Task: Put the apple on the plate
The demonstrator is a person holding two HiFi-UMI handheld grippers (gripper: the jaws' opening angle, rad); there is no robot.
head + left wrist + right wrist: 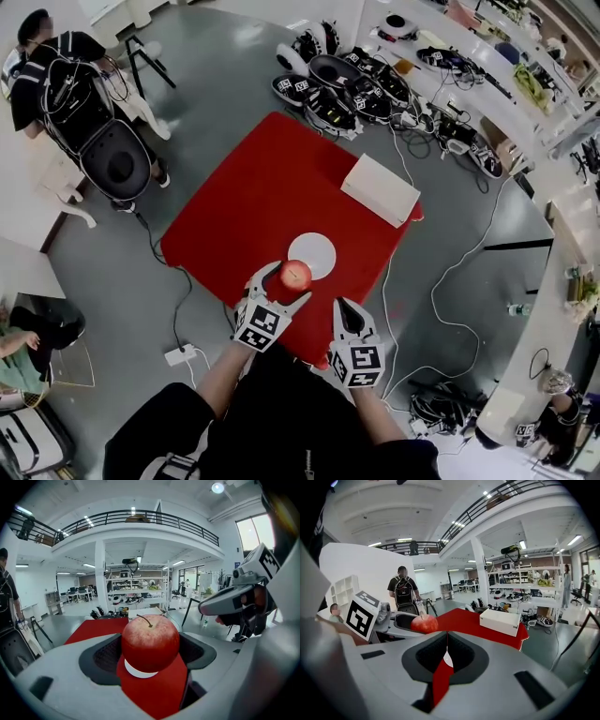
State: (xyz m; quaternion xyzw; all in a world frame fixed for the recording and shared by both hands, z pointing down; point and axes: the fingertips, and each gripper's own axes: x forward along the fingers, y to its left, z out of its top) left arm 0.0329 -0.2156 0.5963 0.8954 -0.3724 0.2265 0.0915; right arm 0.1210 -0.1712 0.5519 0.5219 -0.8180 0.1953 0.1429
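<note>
The person's forearms (pixel 225 375) come up from the bottom of the head view, each ending in a gripper held over the near edge of the table.

The left gripper (pixel 284 284) is clamped on the apple (pixel 295 275). In its own view both dark pads press the sides of the red fruit, which stands stem up. The apple sits over the near left rim of the plate (pixel 317 253). A white crescent of the plate shows just beneath it in the left gripper view, but I cannot tell whether the fruit touches the plate.

The right gripper (pixel 349 314) is nearer the person than the plate and a little to its right. Its jaws are drawn together with nothing in them, and only a thin slit of red cloth and white plate shows between them.

The plate itself is a plain white disc lying flat on the red table (pixel 244 197), toward the near corner. A white box (pixel 380 189) rests on the same cloth, beyond the plate and to its right, well apart from it.

Further beyond the plate, off the table, a heap of black gear (pixel 337 84) lies on the grey floor. Another person (pixel 66 84) stands far left of the plate. A power strip (pixel 180 354) lies on the floor, near left of the plate.
</note>
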